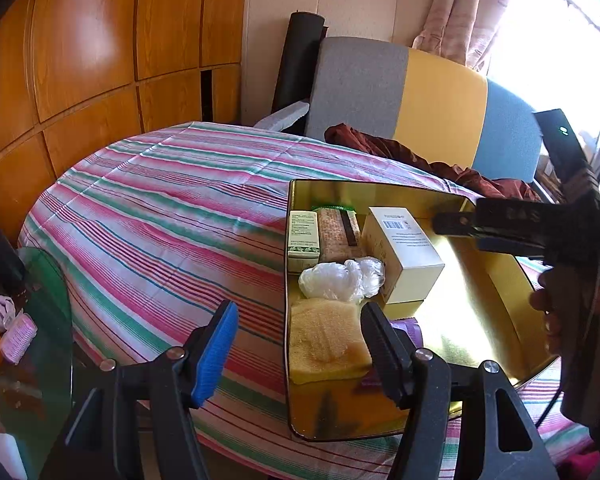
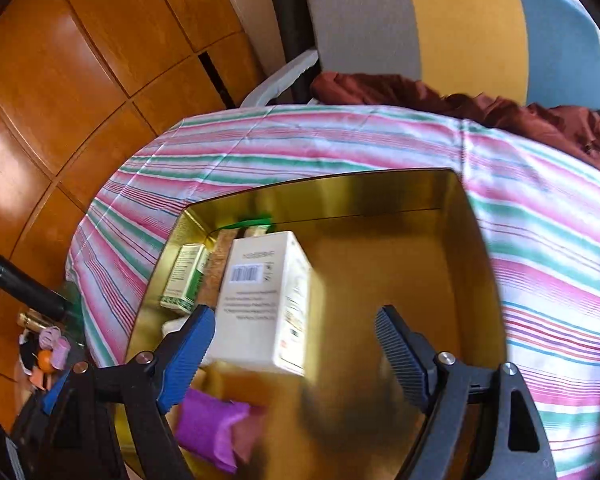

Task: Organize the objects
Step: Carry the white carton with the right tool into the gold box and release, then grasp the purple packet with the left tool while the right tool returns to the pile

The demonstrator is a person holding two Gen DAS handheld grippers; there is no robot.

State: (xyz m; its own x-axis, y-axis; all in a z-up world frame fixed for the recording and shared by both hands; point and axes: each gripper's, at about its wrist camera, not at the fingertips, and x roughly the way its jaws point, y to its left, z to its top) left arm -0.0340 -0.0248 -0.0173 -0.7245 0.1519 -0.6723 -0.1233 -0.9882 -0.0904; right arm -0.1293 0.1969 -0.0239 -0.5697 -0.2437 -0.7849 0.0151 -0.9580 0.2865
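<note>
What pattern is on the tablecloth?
Tablecloth: pink, green and white stripes; clearest in the left wrist view.

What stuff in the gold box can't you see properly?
- Purple thing: blurred in the right wrist view; the left gripper covers most of it in the left wrist view.
- Green item: mostly hidden behind the white box.
- White box print: too small to read.
- Gold tin's near corner: hidden by gripper arms.
</note>
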